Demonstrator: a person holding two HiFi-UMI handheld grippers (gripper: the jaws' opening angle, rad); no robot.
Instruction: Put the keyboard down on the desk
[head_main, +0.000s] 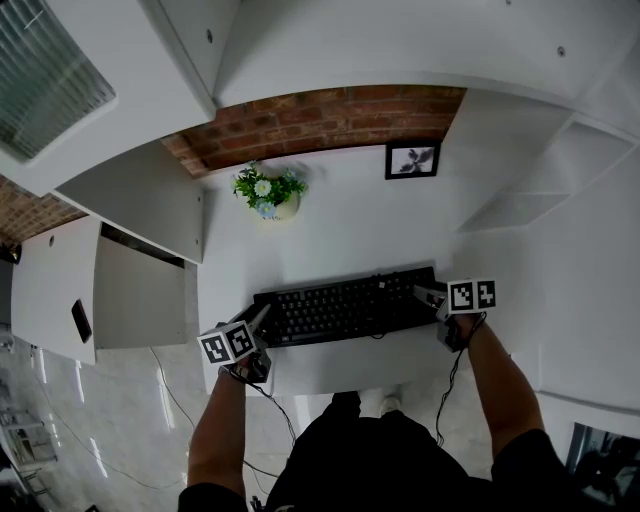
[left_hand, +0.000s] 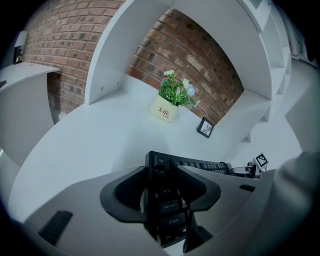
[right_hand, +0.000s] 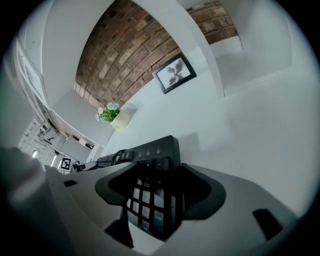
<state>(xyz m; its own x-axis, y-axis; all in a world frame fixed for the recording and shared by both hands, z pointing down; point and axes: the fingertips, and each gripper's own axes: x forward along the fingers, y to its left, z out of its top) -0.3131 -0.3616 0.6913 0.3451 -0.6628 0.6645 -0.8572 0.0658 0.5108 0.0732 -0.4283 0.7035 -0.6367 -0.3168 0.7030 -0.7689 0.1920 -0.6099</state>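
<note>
While the long black plastic keyboard (head_main: 345, 307) lies flat on the white tabletop (head_main: 340, 240), close to its near edge, both tools sit at the keyboard's ends.

Left tool (head_main: 262, 318): at the keyboard's left end. Jaws wide. The left gripper view shows the Esc-to-Ctrl column standing between them, and the pads appear to be off it, not pressing.

Right tool (head_main: 428, 293): at the keyboard's right end. Jaws wide as well. The right gripper view shows the number-pad corner between them, again with no visible squeeze.

Beyond the keyboard: bare tabletop, then a small cream pot of green leaves and pale flowers (head_main: 270, 192) behind the keyboard's left half, well apart from it. A black-framed picture (head_main: 412, 160) stands behind the keyboard's right half, farther back. A red brick wall (head_main: 320, 115) closes the recess behind both.

Step in hand (judgement): release. The keyboard looks set down and level, so the placing itself seems done; what is left is letting go cleanly.

Next move calls for (judgement): drawing each tool straight back off its end of the keyboard, outward and toward the person, with the jaws kept wide so that neither pad catches a key or the case edge and drags the keyboard askew.
</note>
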